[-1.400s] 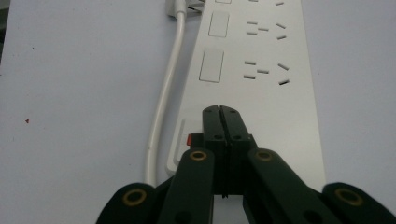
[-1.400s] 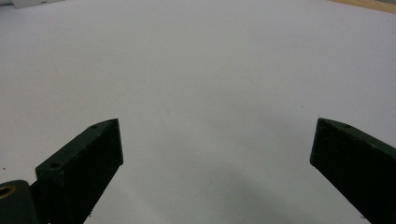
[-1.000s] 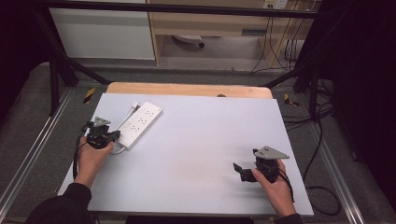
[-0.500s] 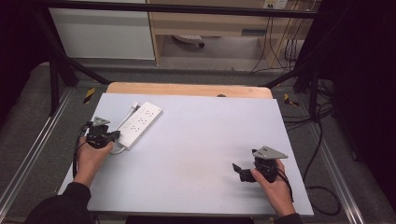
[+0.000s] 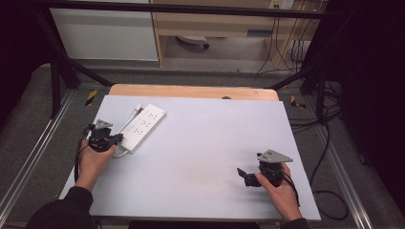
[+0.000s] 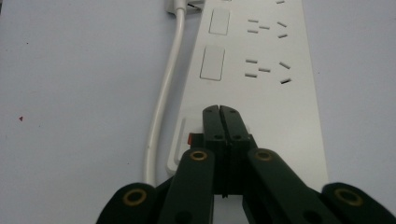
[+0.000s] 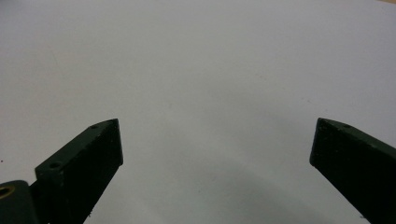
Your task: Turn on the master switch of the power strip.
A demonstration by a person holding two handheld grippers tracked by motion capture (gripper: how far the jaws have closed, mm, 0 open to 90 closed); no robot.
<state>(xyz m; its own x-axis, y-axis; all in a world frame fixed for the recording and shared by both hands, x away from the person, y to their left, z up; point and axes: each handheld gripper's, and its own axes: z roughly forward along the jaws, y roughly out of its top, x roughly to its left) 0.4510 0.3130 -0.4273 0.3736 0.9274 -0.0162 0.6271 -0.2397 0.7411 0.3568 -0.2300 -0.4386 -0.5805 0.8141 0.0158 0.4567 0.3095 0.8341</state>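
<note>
there, closed left hand-held gripper [image 6: 219, 112] on power strip [image 6: 261, 70]

The table [image 5: 205, 143] is evenly and brightly lit from above, while the room around it falls off to near black. Shadows are soft and faint. In both gripper views the near jaws look blurred and the table shows mild glare.

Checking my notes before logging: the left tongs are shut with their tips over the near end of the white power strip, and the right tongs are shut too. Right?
Not quite. The right tongs stand wide open over the bare table, as the right gripper view shows. The left tongs are shut over the power strip.
</note>
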